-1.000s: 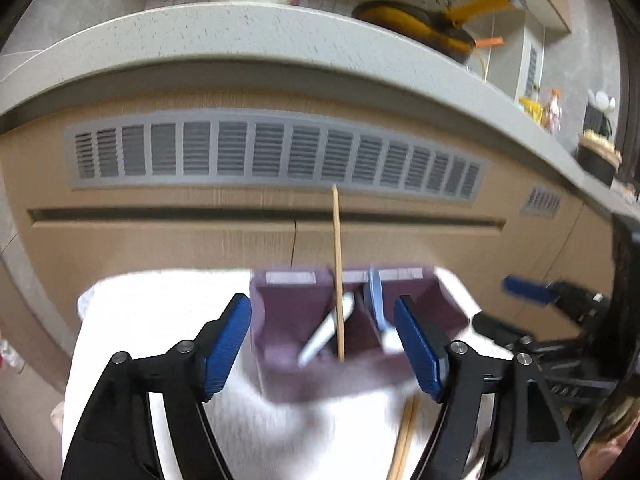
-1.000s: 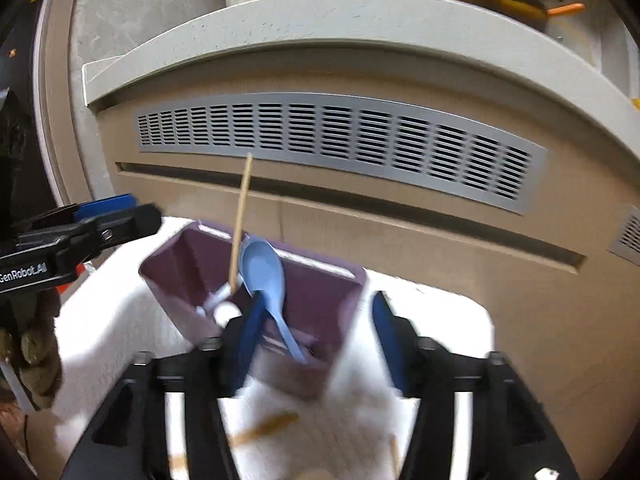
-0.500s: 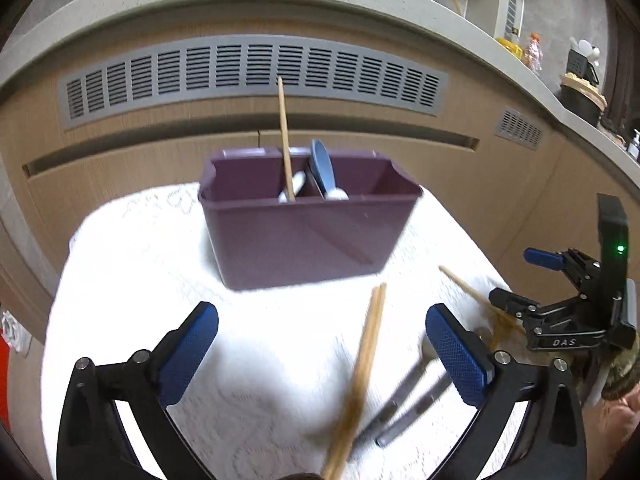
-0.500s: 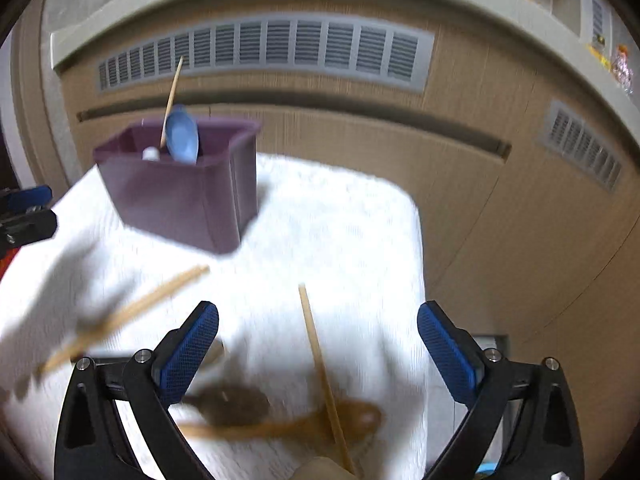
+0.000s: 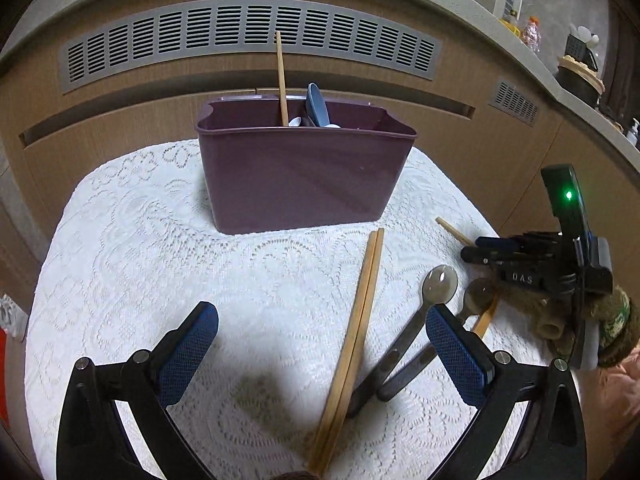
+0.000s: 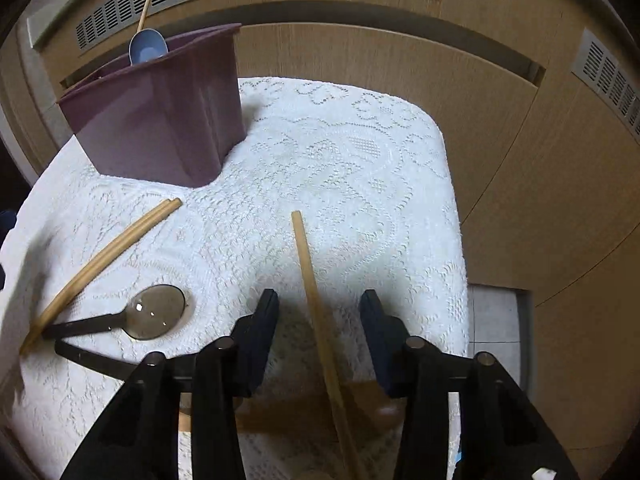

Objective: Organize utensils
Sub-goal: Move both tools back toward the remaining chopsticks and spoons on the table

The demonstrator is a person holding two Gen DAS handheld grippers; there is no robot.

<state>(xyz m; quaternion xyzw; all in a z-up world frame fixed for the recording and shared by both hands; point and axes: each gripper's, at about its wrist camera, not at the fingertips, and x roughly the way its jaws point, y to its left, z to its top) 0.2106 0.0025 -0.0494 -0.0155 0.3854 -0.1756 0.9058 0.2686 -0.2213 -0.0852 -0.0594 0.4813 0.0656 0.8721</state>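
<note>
Lace tablecloth [image 5: 132, 248] — purple caddy [image 5: 304, 176] farther now

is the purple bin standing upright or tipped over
Upright. The purple bin sits flat on the lace cloth, rim level and mouth facing up, with a chopstick and blue spoon poking out the top.

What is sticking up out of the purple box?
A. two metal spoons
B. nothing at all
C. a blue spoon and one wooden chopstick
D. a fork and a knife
C. A blue spoon and a single wooden chopstick poke up above the rim of the purple box; the metal spoons lie on the white cloth.
</note>
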